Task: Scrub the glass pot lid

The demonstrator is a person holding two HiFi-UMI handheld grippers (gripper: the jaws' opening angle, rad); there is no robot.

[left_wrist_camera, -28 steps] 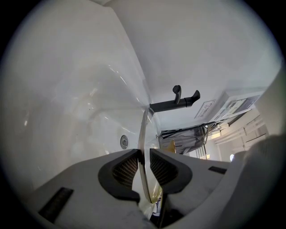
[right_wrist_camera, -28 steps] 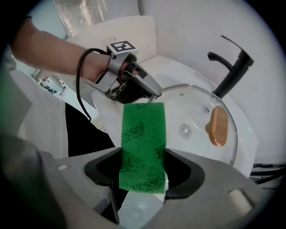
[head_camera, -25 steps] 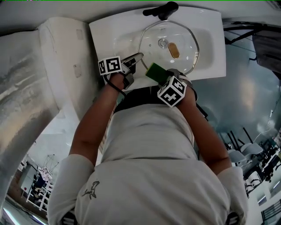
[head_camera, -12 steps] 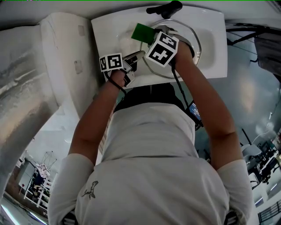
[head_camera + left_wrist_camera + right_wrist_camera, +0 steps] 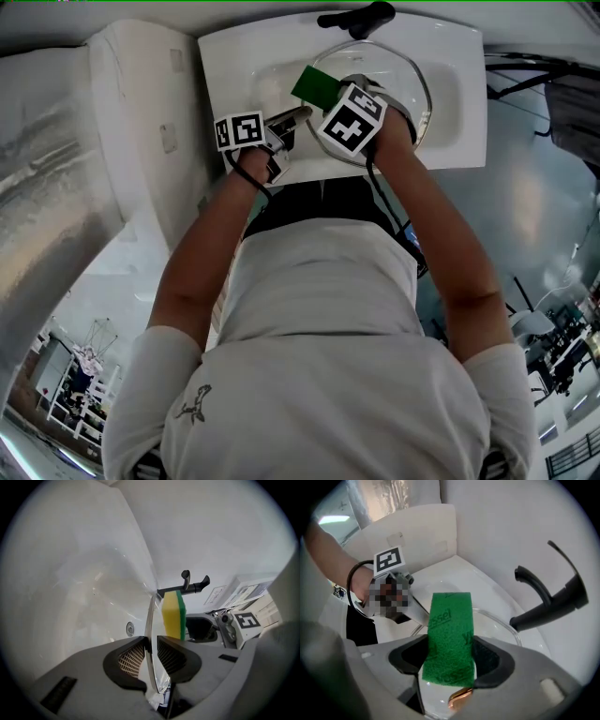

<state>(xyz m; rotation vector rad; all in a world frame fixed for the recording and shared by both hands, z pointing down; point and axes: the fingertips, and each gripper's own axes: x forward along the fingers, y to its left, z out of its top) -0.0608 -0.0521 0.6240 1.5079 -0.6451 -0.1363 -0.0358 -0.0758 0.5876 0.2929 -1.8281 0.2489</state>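
Left gripper point(image 5: 151, 645): jaws are clamping the rim of the glass pot lid point(image 5: 150, 613), one ribbed pad pressing on each face of the glass. From this gripper's own view the lid is standing edge-on, running up as a thin line from between the pads.

Right gripper point(image 5: 450, 660): jaws are gripping a sponge point(image 5: 451, 630) by its two sides. The green scouring face, with printed lettering, is turning toward the camera. In the left gripper view the sponge is showing a yellow foam layer on the lid's side and the green layer away from it. It is hanging just beside the glass; whether it is touching cannot be told.

Glass pot lid, location: it is lying over the bowl of a white sink point(image 5: 234, 66), with its near-left rim in the left gripper. The right gripper is hovering above its left half, pointing steeply down.

Copper-coloured piece point(image 5: 459, 698): it is showing just below the sponge, at the lid.

Black faucet point(image 5: 356, 17): it is standing at the far edge of the sink, with its spout reaching over the lid.

Person: both bare forearms are reaching forward over the sink's near edge.
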